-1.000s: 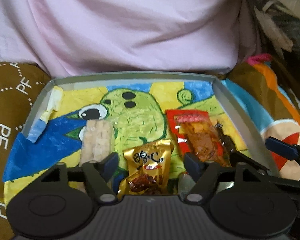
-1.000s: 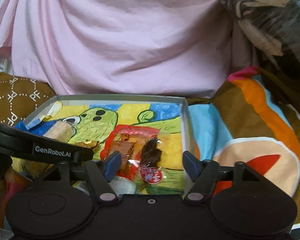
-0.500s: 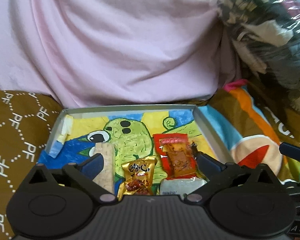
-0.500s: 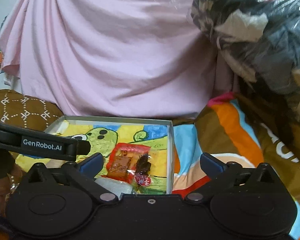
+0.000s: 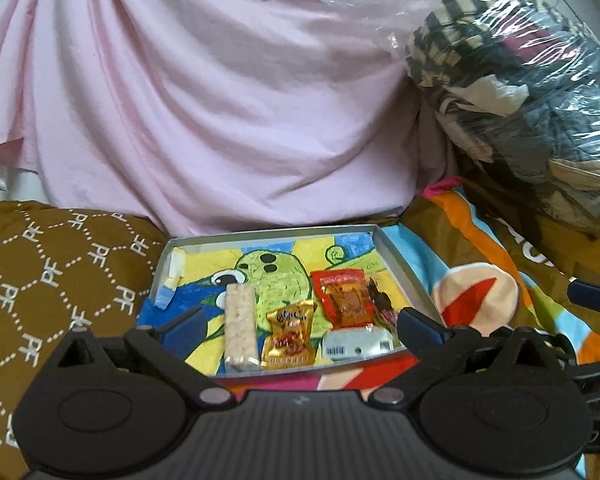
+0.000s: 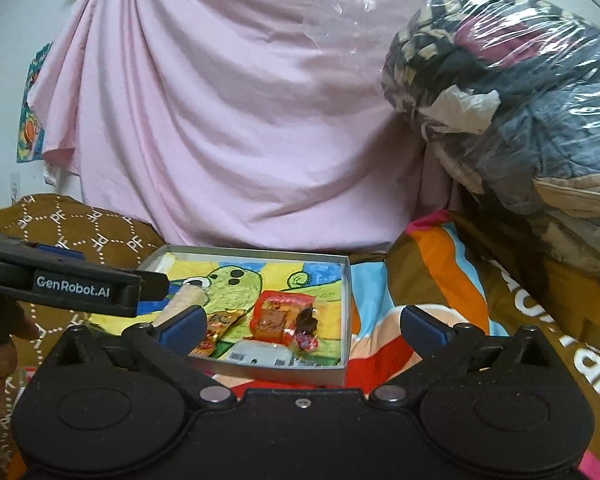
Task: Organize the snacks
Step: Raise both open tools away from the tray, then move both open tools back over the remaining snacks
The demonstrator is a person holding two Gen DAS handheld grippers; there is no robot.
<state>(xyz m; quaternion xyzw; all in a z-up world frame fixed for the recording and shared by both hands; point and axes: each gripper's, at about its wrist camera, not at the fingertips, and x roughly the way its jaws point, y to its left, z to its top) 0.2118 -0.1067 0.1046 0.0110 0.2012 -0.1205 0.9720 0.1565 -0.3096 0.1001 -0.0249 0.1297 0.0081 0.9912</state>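
**Both tools wide apart, snacks lying in the tray**

My left tool (image 5: 300, 326) has its blue-padded fingers spread as wide as they go, with nothing pressed between them. My right tool (image 6: 302, 322) stands the same way, fingers far apart and gripping nothing. The jaws of both have just been opening.

The shallow grey metal tray with the painted green cartoon creature on its floor (image 5: 396, 268) sits on the bed, ahead of and below both tools. In it, seen from my left wrist, the snacks lie in a loose row along the near side. On the left is the long clear packet of pale puffed-rice bars (image 5: 241, 326), lying lengthwise. Just beside it is the small gold foil snack packet with red print (image 5: 289, 338). To the right lies the red-edged clear packet of brown dried meat (image 5: 342, 298), with a small clear packet of dark dried fruit (image 5: 382, 304) touching its right edge. In front of those two is a flat white packet with a barcode label (image 5: 356, 344), against the tray's near rim.

The tray rests between a brown cushion patterned with white dotted hexagons (image 5: 60, 280) on the left and a bright striped cartoon blanket (image 5: 460, 264) on the right. Behind it hangs a draped pale pink sheet (image 5: 220, 100), and a clear plastic bag stuffed with dark folded clothes (image 5: 520, 100) sits at upper right.

From my right wrist I see my left tool off to the left, beside the tray.
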